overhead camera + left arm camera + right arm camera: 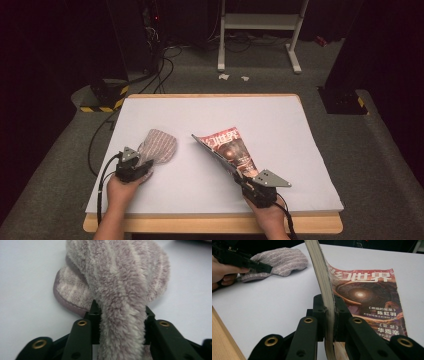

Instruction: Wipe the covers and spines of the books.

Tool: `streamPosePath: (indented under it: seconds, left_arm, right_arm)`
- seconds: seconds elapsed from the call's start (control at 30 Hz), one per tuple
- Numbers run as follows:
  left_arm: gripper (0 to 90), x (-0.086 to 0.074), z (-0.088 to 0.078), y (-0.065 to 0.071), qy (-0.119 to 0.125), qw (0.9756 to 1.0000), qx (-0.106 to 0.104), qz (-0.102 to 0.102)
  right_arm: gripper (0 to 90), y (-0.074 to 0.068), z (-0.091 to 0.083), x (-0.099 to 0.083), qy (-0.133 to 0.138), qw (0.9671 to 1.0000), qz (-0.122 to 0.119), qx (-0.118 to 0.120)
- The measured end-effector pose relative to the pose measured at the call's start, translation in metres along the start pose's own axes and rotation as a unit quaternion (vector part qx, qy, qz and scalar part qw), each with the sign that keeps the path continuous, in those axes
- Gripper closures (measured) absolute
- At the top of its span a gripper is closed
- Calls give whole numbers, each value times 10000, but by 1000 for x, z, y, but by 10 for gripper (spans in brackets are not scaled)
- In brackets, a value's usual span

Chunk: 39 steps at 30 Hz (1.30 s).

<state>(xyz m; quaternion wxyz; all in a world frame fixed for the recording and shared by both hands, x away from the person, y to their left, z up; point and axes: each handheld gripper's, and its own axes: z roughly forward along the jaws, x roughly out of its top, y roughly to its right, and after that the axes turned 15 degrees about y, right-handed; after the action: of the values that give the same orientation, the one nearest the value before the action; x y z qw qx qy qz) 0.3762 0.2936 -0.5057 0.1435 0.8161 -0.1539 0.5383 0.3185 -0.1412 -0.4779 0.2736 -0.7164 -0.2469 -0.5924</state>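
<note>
Magazine point(231, 148): tipped up on its edge, right of centre on the white surface point(280, 120), red cover facing right, page block standing tall in the right gripper view.
Right tongs point(239, 176): clamped tight on the magazine's near corner, pages pinched between both jaws.
Towel point(158, 146): fluffy, striped mauve-grey, bunched up on the left half of the surface, well apart from the magazine.
Left tongs point(143, 165): squeezed onto a thick fold at the towel's near end, pile bulging out between the jaws.
Hands: one behind each gripper, at the near edge.
</note>
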Motion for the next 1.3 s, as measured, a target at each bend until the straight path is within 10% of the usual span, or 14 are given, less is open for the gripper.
streamPosePath:
  seconds: [0.63, 0.97, 1.3]
  left_arm:
    - [687, 14, -2, 49, 784, 9938, -791, -15]
    - [687, 37, -14, 62, 1283, 9898, -490, 374]
    - [688, 58, 41, 114, 805, 9877, -776, 1091]
  right_arm:
    - [842, -3, 0, 0, -26, 9998, -215, 44]
    - [841, -2, 0, -2, -43, 9997, -240, 85]
    - [841, -1, 0, -2, -30, 9997, -232, 119]
